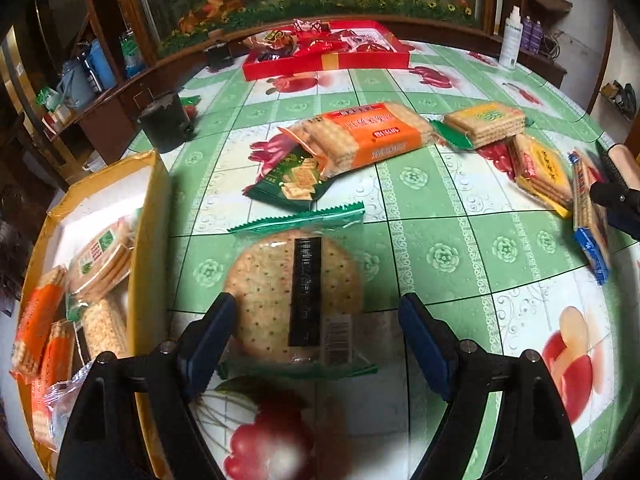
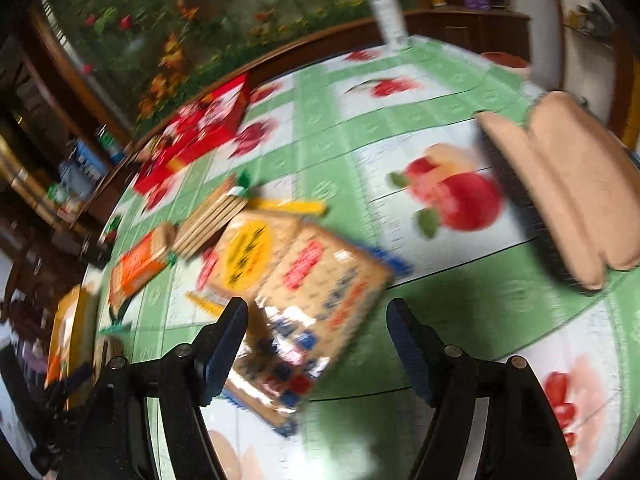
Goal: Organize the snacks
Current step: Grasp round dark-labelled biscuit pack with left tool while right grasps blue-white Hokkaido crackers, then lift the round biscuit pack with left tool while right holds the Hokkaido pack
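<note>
My left gripper (image 1: pixel 316 344) is open, its fingers on either side of a round cracker pack (image 1: pixel 296 296) with green ends lying flat on the table. A yellow box (image 1: pixel 152 240) at the left holds several cracker packs. An orange pack (image 1: pixel 360 136), a dark green pack (image 1: pixel 292 184) and a yellow-green pack (image 1: pixel 484 122) lie further back. In the blurred right wrist view my right gripper (image 2: pixel 316 344) is open over a blue-edged cracker pack (image 2: pixel 308 320), next to a yellow-label pack (image 2: pixel 248 252). That blue-edged pack also shows in the left wrist view (image 1: pixel 588 216).
A red gift box (image 1: pixel 328 50) with sweets stands at the back of the fruit-patterned tablecloth (image 1: pixel 460 240). A black cup (image 1: pixel 166 120) stands at the left edge. A white spray bottle (image 1: pixel 510 40) stands at the back right. A tan brush (image 2: pixel 568 192) lies at the right.
</note>
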The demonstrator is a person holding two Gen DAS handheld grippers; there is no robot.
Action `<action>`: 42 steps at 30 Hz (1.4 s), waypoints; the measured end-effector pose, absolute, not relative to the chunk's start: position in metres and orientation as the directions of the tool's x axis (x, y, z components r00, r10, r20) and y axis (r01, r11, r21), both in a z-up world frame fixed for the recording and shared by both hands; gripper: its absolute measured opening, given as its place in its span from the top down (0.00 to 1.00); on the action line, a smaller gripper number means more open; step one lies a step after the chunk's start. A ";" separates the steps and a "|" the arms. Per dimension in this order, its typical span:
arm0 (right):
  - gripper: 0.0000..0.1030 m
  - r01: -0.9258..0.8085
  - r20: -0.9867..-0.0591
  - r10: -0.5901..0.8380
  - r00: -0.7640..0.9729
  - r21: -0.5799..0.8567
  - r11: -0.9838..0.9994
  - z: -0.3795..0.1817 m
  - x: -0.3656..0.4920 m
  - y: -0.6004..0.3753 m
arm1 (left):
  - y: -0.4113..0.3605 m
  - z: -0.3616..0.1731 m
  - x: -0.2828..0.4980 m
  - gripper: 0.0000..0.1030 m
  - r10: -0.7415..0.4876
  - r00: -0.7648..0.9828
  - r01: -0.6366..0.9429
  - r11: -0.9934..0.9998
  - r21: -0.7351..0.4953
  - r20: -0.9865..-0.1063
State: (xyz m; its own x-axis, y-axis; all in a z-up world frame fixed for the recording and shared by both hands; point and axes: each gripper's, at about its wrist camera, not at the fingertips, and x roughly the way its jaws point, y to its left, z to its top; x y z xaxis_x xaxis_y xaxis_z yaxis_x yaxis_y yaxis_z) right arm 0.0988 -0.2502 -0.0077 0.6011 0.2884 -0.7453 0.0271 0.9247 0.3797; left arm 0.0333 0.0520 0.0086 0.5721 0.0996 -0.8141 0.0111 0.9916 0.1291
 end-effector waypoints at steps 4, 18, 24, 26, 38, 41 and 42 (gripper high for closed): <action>0.17 -0.027 -0.772 0.226 0.594 0.261 0.965 -0.012 0.101 -0.223 | 0.044 0.005 0.033 0.20 0.139 0.588 -0.001 0.985 0.171 -0.796; 0.43 -0.335 -0.553 0.344 0.759 0.123 0.934 0.029 0.055 -0.175 | 0.045 0.011 0.031 0.51 0.105 0.680 -0.019 0.992 0.126 -0.726; 0.43 -0.402 -0.337 0.354 0.872 -0.084 0.912 0.052 0.005 -0.137 | 0.050 0.012 0.031 0.51 0.073 0.685 -0.020 0.996 0.082 -0.725; 0.43 -0.396 -0.311 0.346 0.885 -0.113 0.911 0.053 -0.001 -0.132 | 0.049 0.012 0.031 0.50 0.072 0.685 -0.019 0.996 0.082 -0.725; 0.43 -0.380 -0.318 0.324 0.891 -0.131 0.916 0.053 -0.002 -0.132 | 0.048 0.012 0.031 0.50 0.073 0.685 -0.020 0.996 0.081 -0.725; 0.43 -0.379 -0.325 0.321 0.889 -0.133 0.916 0.052 -0.002 -0.132 | 0.048 0.012 0.032 0.50 0.073 0.685 -0.019 0.996 0.082 -0.725; 0.43 -0.380 -0.327 0.321 0.889 -0.135 0.915 0.052 -0.002 -0.132 | 0.048 0.012 0.032 0.50 0.073 0.685 -0.019 0.996 0.082 -0.725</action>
